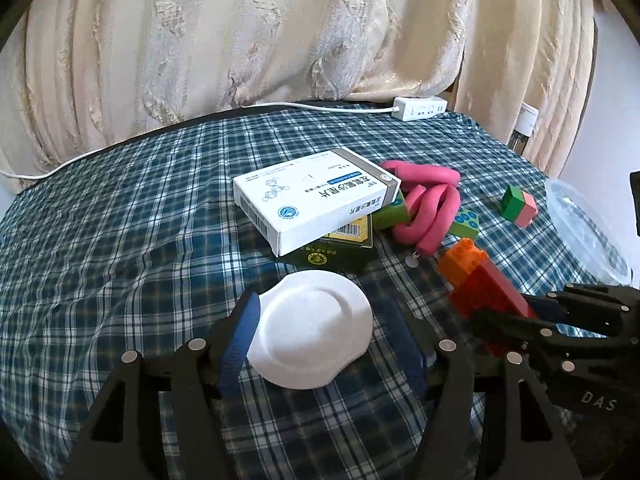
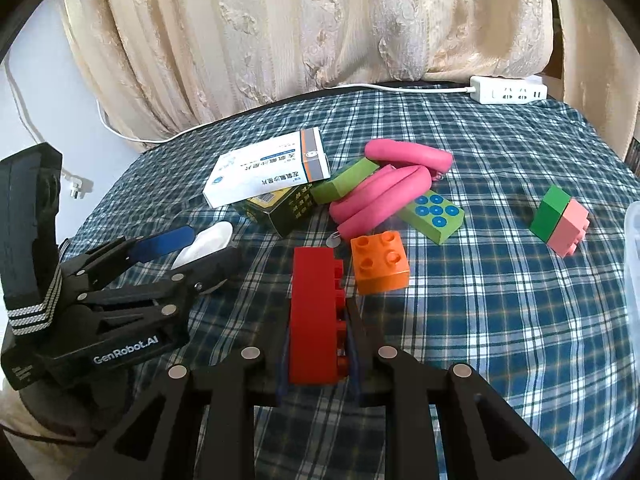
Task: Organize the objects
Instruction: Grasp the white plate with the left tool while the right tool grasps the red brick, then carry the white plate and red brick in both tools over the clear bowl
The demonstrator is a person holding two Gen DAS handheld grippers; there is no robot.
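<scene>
Left gripper (image 1: 316, 336): jaws apart, straddling a white round plastic lid (image 1: 310, 328) that lies on the blue-and-white plaid cloth (image 1: 120, 220). The blue pad (image 1: 236, 344) on the view's left side is against the lid's edge; the other pad stands clear of it. Not a grip.

Right gripper (image 2: 316, 344): jaws narrow, clamped on a long red plastic building brick (image 2: 316, 316), which stands on edge between the pads with its studs facing the view's right. An orange square studded brick (image 2: 380, 260) sits just beside the red brick's far end; whether they touch I cannot tell.

Pile at mid-table: a white cardboard medicine box with blue print (image 1: 316, 200) lies tilted on top of a dark green carton with a yellow label (image 1: 340, 252). Just right of them, a pink looped foam tube (image 2: 384, 188) lies over a light green block (image 2: 344, 180) and touches a light green block with blue dots (image 2: 434, 216).

A green-and-pink brick pair (image 2: 560, 220) sits well apart to the right, near a clear plastic container (image 1: 584, 224) at the table edge.

Far edge: a white power strip (image 2: 508, 90) with its cable, in front of a cream patterned curtain (image 2: 320, 20).
</scene>
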